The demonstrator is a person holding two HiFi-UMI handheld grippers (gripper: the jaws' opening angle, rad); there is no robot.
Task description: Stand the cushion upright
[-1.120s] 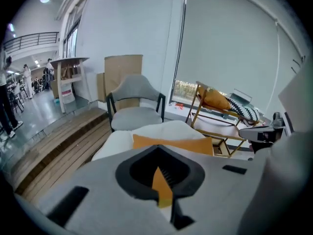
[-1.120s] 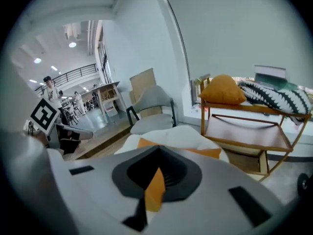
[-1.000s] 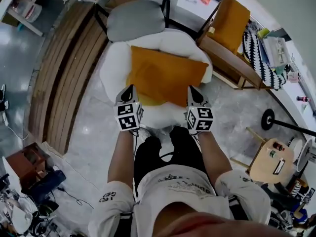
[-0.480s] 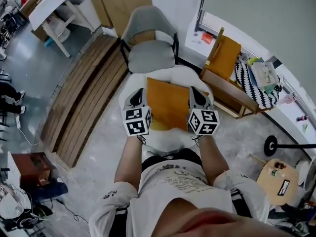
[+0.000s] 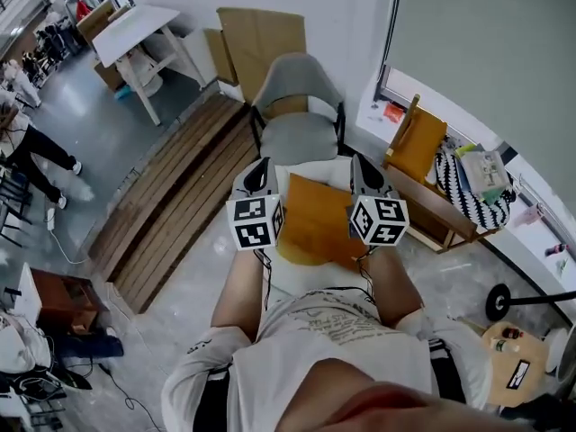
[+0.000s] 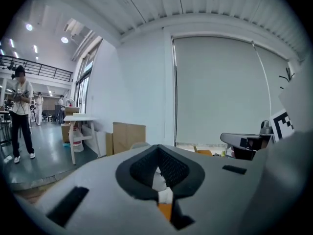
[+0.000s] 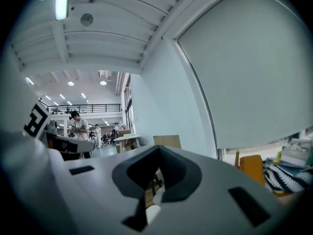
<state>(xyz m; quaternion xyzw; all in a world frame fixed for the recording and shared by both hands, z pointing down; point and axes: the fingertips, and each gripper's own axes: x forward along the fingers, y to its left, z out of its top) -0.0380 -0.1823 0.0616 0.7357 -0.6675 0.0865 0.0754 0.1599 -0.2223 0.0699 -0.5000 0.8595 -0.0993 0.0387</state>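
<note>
Tongs in my left hand are shut, nothing in them. Right of them the cushion, a soft mustard-orange rectangle of plain cloth, lies on a puffy white seat, with a smooth grey chair on its far side. My right tongs are shut too, empty.

Higher now — left gripper and right gripper, above the cushion
</note>
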